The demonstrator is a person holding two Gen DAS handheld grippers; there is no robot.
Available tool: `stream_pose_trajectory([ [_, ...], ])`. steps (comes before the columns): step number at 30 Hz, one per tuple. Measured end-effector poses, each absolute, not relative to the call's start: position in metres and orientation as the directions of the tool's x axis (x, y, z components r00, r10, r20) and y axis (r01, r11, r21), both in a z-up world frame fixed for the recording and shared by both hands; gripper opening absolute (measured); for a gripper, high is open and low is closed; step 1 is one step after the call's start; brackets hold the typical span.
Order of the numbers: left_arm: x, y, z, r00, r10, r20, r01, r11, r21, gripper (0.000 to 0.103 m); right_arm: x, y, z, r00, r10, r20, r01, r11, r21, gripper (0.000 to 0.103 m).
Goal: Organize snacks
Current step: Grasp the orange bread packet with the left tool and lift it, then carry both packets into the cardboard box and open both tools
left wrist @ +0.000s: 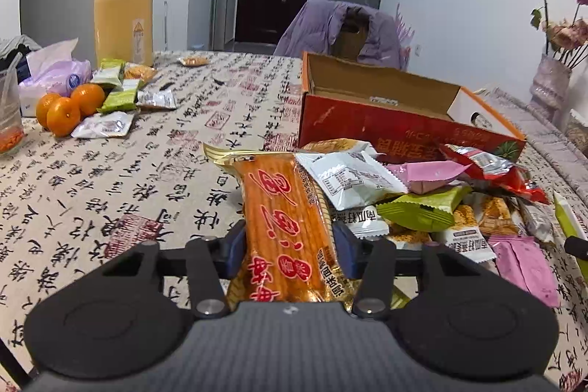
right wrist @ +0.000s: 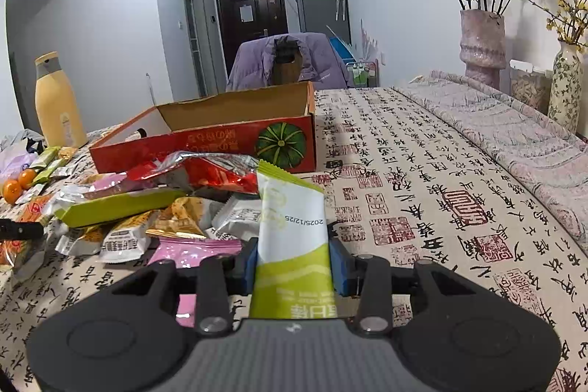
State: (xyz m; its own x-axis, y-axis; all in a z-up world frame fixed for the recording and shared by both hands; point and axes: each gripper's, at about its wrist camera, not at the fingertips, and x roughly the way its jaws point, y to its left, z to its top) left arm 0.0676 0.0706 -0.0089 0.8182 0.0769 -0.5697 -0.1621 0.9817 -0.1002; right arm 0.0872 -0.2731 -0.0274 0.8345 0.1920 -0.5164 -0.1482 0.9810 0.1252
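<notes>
My left gripper (left wrist: 288, 245) is shut on a long orange snack packet (left wrist: 283, 219) with red characters, held above the tablecloth. My right gripper (right wrist: 294, 256) is shut on a white and green snack packet (right wrist: 292, 237), held upright. A pile of mixed snack packets (left wrist: 441, 204) lies in front of an open red cardboard box (left wrist: 386, 120). The pile (right wrist: 147, 208) and the box (right wrist: 220, 138) also show in the right wrist view, to the left of and beyond the right gripper. The box looks nearly empty inside.
At the far left lie three oranges (left wrist: 68, 107), several small packets (left wrist: 117, 90), a tissue pack (left wrist: 55, 72) and a tall yellow bottle (left wrist: 123, 2). Vases with flowers (right wrist: 481, 43) stand on the right. A chair with a purple jacket (left wrist: 338, 32) is behind the table.
</notes>
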Motion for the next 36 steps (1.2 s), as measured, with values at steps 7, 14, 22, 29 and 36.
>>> stream_pose_trajectory([
  [7, 0.049, 0.073, 0.004, 0.845, 0.111, -0.524, -0.176, 0.982, -0.076, 0.048, 0.078, -0.274, -0.021, 0.847, 0.192, -0.495, -0.151, 0.981, 0.123, 0.038],
  [14, 0.042, 0.072, 0.027, 0.885, 0.104, -0.453, -0.155, 0.985, -0.077, 0.048, 0.077, -0.268, -0.009, 0.865, 0.201, -0.461, -0.168, 0.979, 0.113, 0.038],
  [22, 0.066, 0.054, 0.047, 0.916, 0.059, -0.397, -0.090, 0.994, -0.060, 0.048, 0.098, -0.253, 0.008, 0.887, 0.213, -0.409, -0.195, 0.977, 0.085, 0.038],
  [29, 0.105, 0.036, 0.061, 0.928, 0.032, -0.371, -0.052, 0.998, -0.044, 0.048, 0.134, -0.239, 0.026, 0.903, 0.226, -0.366, -0.222, 0.974, 0.054, 0.038],
  [36, 0.154, 0.019, 0.076, 0.934, 0.005, -0.356, -0.016, 1.000, -0.027, 0.048, 0.184, -0.215, 0.048, 0.914, 0.240, -0.328, -0.251, 0.968, 0.008, 0.038],
])
